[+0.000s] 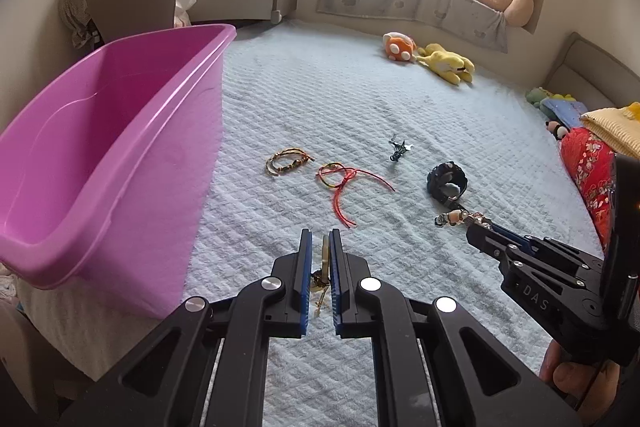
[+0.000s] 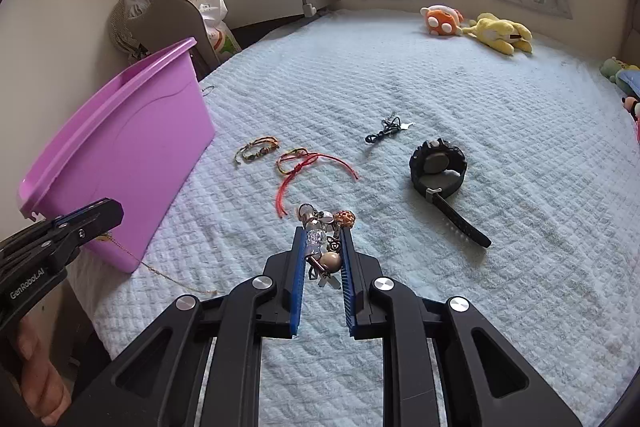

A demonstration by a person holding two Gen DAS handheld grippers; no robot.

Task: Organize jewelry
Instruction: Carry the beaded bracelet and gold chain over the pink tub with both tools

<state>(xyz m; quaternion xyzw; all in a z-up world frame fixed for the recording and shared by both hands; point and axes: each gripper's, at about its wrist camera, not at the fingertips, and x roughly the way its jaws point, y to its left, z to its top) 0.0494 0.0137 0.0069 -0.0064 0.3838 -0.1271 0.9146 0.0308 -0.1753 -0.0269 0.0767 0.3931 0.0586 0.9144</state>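
From the left wrist, the left gripper [image 1: 321, 247] is clenched on a thin gold chain [image 1: 322, 277] that hangs straight down between its blue pads, above the pale quilted bed [image 1: 360, 99]. The pink tub [image 1: 100, 155] stands at the bed's left edge (what I can see of its inside is bare). To the right, the right gripper [image 1: 470, 223] pinches a beaded charm bracelet [image 1: 452, 217] whose beads stick out past its tips. From the right wrist, that bracelet [image 2: 324, 231] bunches between the closed-in pads of the right gripper [image 2: 322, 233]. The gold chain [image 2: 160, 269] runs slantwise from the left gripper [image 2: 102, 217] down to the bed. The black watch [image 2: 438, 167] lies with its strap pointing toward me and rightward.
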